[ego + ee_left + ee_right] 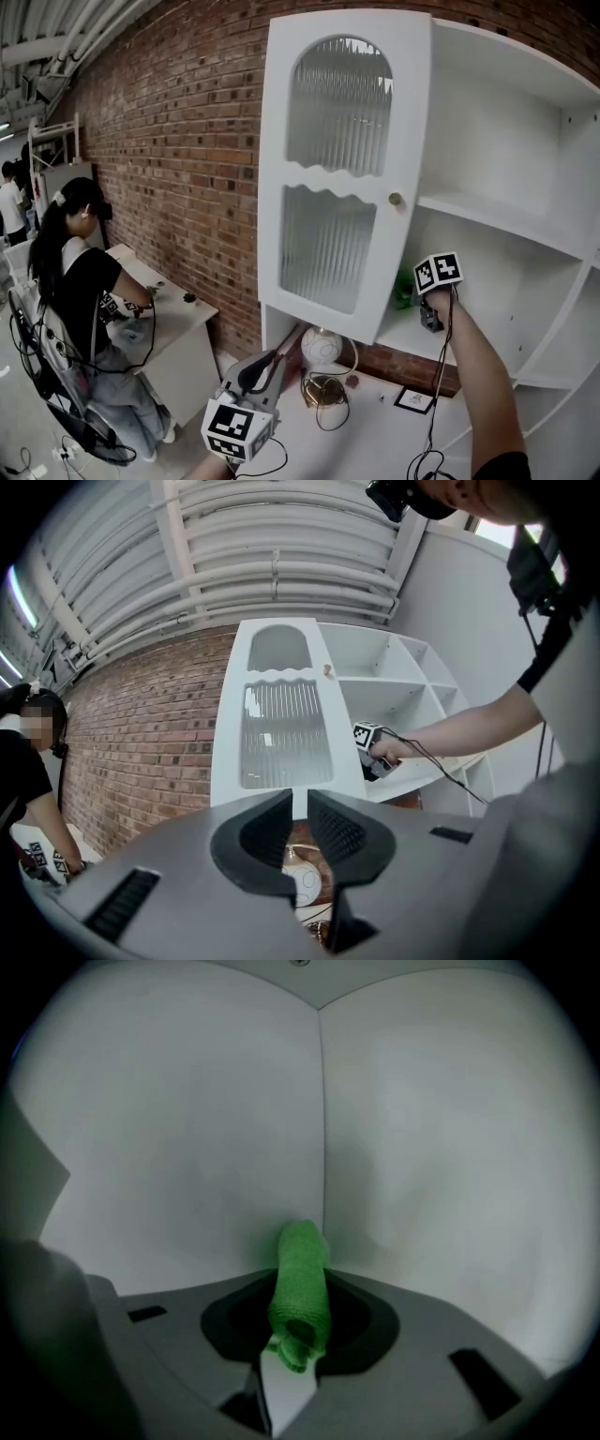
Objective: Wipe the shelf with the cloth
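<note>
A green cloth [300, 1283] is pinched between the jaws of my right gripper [298, 1335], which is shut on it. It points into the back corner of a white cabinet compartment. In the head view the right gripper [419, 302] is over the middle shelf [412, 339], just behind the open door's edge, and the cloth [403, 289] shows as a green patch there. My left gripper [279, 356] hangs low, below the door and above the table, its jaws shut on nothing. The left gripper [300, 803] view looks up at the cabinet and at the right gripper [375, 752].
The cabinet door [337, 169] with ribbed glass stands open toward me. On the white table below sit a round white lamp [321, 347], a gold wire object [323, 389] and a small framed square [414, 400]. A person [80, 281] sits at a desk to the left by the brick wall.
</note>
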Action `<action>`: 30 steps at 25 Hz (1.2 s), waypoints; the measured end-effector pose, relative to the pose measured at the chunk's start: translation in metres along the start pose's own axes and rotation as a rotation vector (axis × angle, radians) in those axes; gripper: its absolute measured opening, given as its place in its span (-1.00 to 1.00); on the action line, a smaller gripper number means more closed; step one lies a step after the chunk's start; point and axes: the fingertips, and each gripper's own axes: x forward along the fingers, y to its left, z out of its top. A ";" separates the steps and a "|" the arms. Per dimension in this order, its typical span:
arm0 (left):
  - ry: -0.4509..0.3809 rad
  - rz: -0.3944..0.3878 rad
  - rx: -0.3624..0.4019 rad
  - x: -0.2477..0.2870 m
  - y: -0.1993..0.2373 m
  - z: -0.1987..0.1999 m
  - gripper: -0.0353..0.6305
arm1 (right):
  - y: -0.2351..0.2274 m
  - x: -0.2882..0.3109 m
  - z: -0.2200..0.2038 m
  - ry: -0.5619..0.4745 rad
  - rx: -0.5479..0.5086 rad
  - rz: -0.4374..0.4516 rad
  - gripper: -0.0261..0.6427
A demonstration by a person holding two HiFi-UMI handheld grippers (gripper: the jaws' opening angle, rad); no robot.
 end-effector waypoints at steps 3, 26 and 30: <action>0.022 -0.007 -0.013 0.002 -0.001 -0.007 -0.75 | -0.007 0.002 -0.012 0.067 -0.048 -0.042 -0.63; -0.015 -0.294 -0.025 0.078 -0.110 -0.013 -0.75 | -0.161 -0.115 -0.111 0.262 -0.127 -0.448 -0.63; -0.024 -0.328 -0.037 0.085 -0.123 -0.014 -0.75 | -0.177 -0.134 -0.126 0.354 -0.225 -0.566 -0.63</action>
